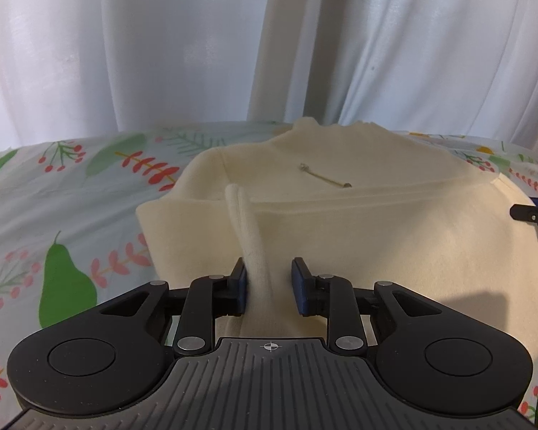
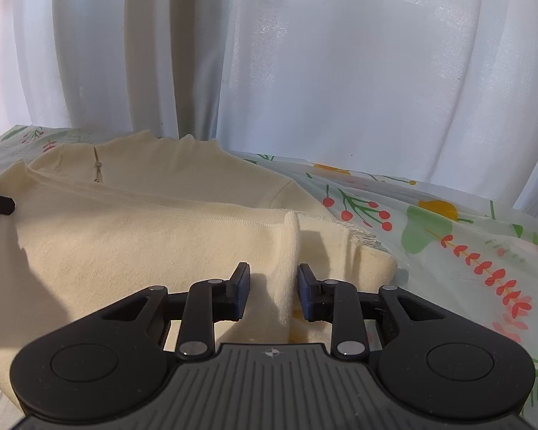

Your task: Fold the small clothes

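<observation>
Left wrist view shows your left gripper (image 1: 269,285) parted, a raised ridge of the cream sweater (image 1: 340,229) standing between the pads, against the left pad and clear of the right one; nothing is clamped. The sweater fills mid-frame on the floral sheet (image 1: 53,215), collar at the upper centre, its folded edge running left to right. In the right wrist view your right gripper (image 2: 273,288) stands likewise open around its own ridge. Each pleat runs straight ahead along the fingers, so closing takes it.
</observation>
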{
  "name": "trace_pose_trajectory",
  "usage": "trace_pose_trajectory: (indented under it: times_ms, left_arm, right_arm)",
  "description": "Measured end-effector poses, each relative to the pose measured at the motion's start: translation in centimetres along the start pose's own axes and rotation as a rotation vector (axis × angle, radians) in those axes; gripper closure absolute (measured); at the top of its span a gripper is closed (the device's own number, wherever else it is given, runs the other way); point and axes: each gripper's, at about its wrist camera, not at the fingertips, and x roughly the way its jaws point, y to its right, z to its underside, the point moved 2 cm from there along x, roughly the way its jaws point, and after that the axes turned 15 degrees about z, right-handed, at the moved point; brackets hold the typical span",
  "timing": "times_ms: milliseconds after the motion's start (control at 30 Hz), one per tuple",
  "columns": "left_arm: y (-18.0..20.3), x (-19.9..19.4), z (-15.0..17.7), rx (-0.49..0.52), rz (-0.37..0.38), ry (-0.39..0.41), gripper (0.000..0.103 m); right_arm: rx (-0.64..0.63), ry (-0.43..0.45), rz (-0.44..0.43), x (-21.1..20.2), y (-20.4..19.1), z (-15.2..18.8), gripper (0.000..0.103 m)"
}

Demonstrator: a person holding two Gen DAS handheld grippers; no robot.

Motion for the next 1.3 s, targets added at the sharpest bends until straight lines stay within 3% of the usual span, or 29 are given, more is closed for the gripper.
trace_pose_trajectory:
  times_ms: [33, 100, 200, 400, 567, 633, 767, 833, 900, 967, 1100, 1233, 1300]
  left_arm:
    - [0.0, 0.0, -0.1, 0.003, 0.003, 0.000, 0.082]
    - [0.2, -0.1, -0.3, 0.016, -0.019, -0.002, 0.093]
    - [0.6, -1.2, -1.6, 0.043, -0.055, 0.014, 0.094]
    - [0.6, -3.1, -8.0, 0.072, -0.080, 0.166, 0.094]
    - [-1.1, 0.7, -12.5, 0.036, -0.163, 0.222, 0.094]
    - [-2.0, 3.1, -13.2, 0.003, -0.185, 0.203, 0.094]
    - [-3.7, 7.1, -12.0, -0.076, -0.207, 0.093, 0.091]
    - [-3.9, 6.6, -10.7, -0.098, -0.169, 0.089, 0.088]
    - [-3.8, 4.8, -9.0, -0.117, -0.140, 0.110, 0.081]
    - [-3.6, 2.8, -6.9, -0.144, -0.119, 0.123, 0.080]
    - [-2.8, 0.0, -2.8, -0.202, -0.075, 0.097, 0.077]
    - [-2.6, -0.5, -0.2, -0.217, -0.088, 0.059, 0.076]
    - [-2.5, -0.9, 0.3, -0.233, -0.090, 0.067, 0.077]
  right_arm:
    - [-0.004, 0.002, 0.005, 0.0, -0.2, 0.0, 0.077]
    - [-0.011, 0.003, 0.016, -0.2, -0.4, -0.2, 0.094]
    - [-0.016, 0.024, 0.042, -0.6, -0.6, -0.9, 0.096]
    - [0.024, 0.167, 0.105, -0.6, 0.1, -6.4, 0.097]
    - [0.052, 0.197, 0.169, 3.6, -0.5, -10.3, 0.097]
    - [0.064, 0.184, 0.188, 5.5, -1.1, -10.8, 0.097]
    - [0.079, 0.127, 0.207, 8.0, -1.7, -10.2, 0.095]
    - [0.089, 0.102, 0.177, 7.2, -1.4, -9.7, 0.091]
    - [0.118, 0.082, 0.134, 5.2, -0.6, -8.4, 0.073]
    - [0.147, 0.071, 0.081, 2.9, 0.2, -6.4, 0.065]
    - [0.216, 0.006, 0.035, -0.5, 1.6, -1.7, 0.065]
    - [0.284, -0.066, 0.037, -1.7, 2.4, 1.5, 0.065]
    - [0.308, -0.068, 0.027, -2.0, 2.5, 2.3, 0.073]
